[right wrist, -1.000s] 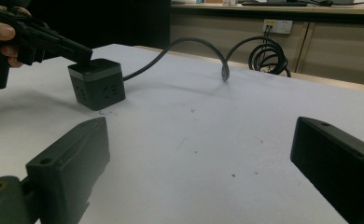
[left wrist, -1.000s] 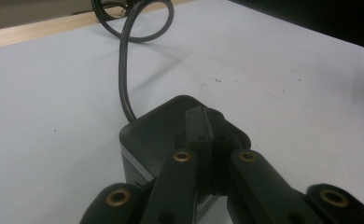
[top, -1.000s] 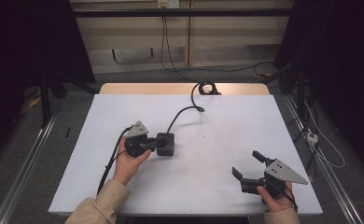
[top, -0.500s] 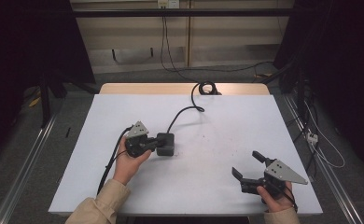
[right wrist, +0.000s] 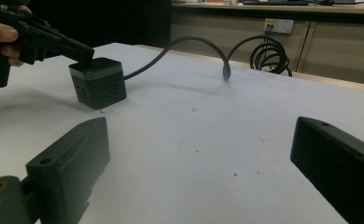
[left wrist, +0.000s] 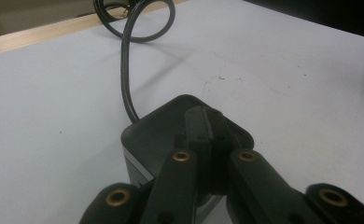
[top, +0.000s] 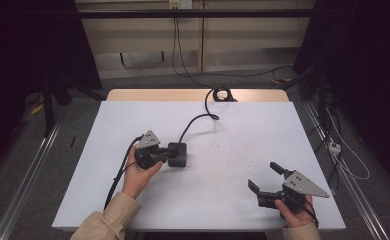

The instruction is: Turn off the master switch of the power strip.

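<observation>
A black cube power socket [top: 178, 154] sits left of the middle of the white table [top: 243, 135], and its black cable [top: 198, 120] runs to the far edge. My left gripper [top: 167, 154] is shut, its joined tips lying on the cube's top face with nothing between them. The left gripper view shows those closed tips [left wrist: 203, 116] on the cube [left wrist: 147, 135]. My right gripper [top: 262, 175] stands open near the front right, apart from the cube and holding nothing. In the right gripper view the cube [right wrist: 98, 86] lies far beyond its wide jaws, with the left gripper [right wrist: 84, 53] on it.
The cable ends in a coil [top: 222, 94] at the table's far wooden edge, also seen as a coil [right wrist: 269, 56] in the right gripper view. A wall socket [right wrist: 278, 24] is on the cabinet behind. Loose cables lie on the floor at the right [top: 338, 145].
</observation>
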Demonstrator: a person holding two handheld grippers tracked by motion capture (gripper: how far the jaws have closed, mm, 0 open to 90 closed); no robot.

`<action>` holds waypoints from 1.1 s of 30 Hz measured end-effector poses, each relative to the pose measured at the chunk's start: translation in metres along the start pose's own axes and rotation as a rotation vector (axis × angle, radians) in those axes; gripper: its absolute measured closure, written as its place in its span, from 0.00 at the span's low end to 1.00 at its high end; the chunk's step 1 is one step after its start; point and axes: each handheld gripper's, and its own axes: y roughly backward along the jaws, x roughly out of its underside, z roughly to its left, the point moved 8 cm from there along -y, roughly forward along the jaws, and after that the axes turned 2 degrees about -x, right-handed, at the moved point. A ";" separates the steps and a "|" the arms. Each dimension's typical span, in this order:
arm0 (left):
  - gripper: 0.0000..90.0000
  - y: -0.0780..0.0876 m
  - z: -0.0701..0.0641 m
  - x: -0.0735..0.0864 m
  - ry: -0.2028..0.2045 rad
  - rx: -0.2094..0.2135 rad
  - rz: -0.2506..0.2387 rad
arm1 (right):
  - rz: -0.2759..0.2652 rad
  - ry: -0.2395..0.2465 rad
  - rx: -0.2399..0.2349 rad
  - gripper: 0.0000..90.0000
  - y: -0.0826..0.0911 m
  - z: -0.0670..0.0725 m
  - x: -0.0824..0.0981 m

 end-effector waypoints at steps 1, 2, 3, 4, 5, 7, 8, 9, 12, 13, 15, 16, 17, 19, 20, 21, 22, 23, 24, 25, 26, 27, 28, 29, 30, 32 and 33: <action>1.00 0.000 0.000 0.000 0.000 0.000 -0.001 | 0.000 0.000 0.000 0.05 0.000 0.000 0.000; 1.00 0.000 0.000 0.000 -0.002 0.000 -0.001 | 0.000 0.000 0.000 0.05 0.000 0.000 0.000; 1.00 0.000 -0.001 0.000 -0.007 -0.001 -0.001 | -0.001 0.000 0.001 0.05 0.000 0.000 0.000; 1.00 0.000 -0.001 0.000 -0.011 -0.004 0.002 | 0.000 0.000 0.001 0.05 0.000 0.000 0.000; 1.00 0.000 -0.001 0.000 -0.015 -0.007 0.002 | 0.000 0.000 0.001 0.05 0.000 0.000 0.000; 1.00 0.000 -0.001 0.000 -0.012 -0.006 0.001 | 0.000 0.000 0.002 0.05 0.000 0.000 0.000; 1.00 0.000 0.000 0.000 -0.015 -0.006 0.000 | -0.001 0.000 0.002 0.05 0.000 0.000 0.000; 1.00 0.000 -0.001 0.000 -0.007 -0.003 0.000 | -0.001 0.000 0.001 0.05 0.000 0.000 0.000; 1.00 0.000 0.000 0.000 -0.007 -0.003 0.001 | -0.001 -0.001 0.001 0.05 0.000 0.000 0.000; 1.00 0.000 0.000 0.000 -0.008 -0.003 0.001 | -0.001 -0.001 0.001 0.05 0.000 0.000 0.000; 1.00 0.000 0.000 0.000 -0.007 -0.004 0.000 | -0.001 -0.001 0.001 0.05 0.000 0.000 0.000; 1.00 -0.001 0.000 0.000 -0.005 -0.004 -0.001 | -0.002 -0.001 0.000 0.05 0.000 0.000 0.000; 1.00 -0.001 0.000 0.000 -0.006 -0.005 0.000 | -0.002 -0.002 0.000 0.05 0.000 0.000 0.000; 1.00 -0.001 0.000 0.000 -0.006 -0.004 -0.001 | -0.001 -0.001 0.000 0.05 0.000 0.000 0.000; 1.00 -0.001 0.000 0.000 -0.004 -0.004 -0.002 | -0.001 -0.002 0.000 0.05 0.000 0.000 0.000; 1.00 -0.001 0.000 0.000 -0.004 -0.003 -0.003 | 0.000 -0.001 0.000 0.05 0.000 0.000 0.000; 1.00 -0.001 0.000 0.000 -0.006 -0.004 -0.001 | -0.001 -0.001 0.000 0.05 0.000 0.000 0.000; 1.00 -0.001 0.000 0.000 -0.010 -0.006 -0.001 | -0.001 -0.001 0.000 0.05 0.000 0.000 0.000; 1.00 -0.001 0.000 0.000 -0.006 -0.004 -0.001 | 0.000 -0.001 0.000 0.05 0.000 0.000 0.000; 1.00 -0.001 0.000 0.000 -0.006 -0.004 -0.001 | 0.000 -0.001 0.000 0.05 0.000 0.000 0.000; 1.00 -0.001 0.000 0.000 -0.005 -0.004 -0.002 | -0.001 -0.001 0.000 0.05 0.000 0.000 0.000; 1.00 -0.001 0.000 0.000 -0.006 -0.004 -0.001 | -0.001 -0.002 0.000 0.05 0.000 0.000 0.000; 1.00 -0.001 0.000 0.000 -0.009 -0.006 -0.001 | -0.001 -0.001 0.000 0.05 0.000 0.000 0.000; 1.00 -0.001 0.000 0.000 -0.013 -0.009 -0.001 | -0.002 -0.002 0.000 0.05 0.000 0.000 0.000; 1.00 -0.001 0.000 0.000 -0.013 -0.009 0.000 | -0.002 -0.001 0.000 0.05 0.000 0.000 0.000; 1.00 0.000 0.000 0.000 -0.019 -0.015 0.003 | -0.001 -0.001 0.000 0.05 0.000 0.000 0.000; 1.00 -0.001 -0.001 0.000 -0.013 -0.015 0.003 | -0.002 -0.001 0.001 0.05 0.000 0.000 0.000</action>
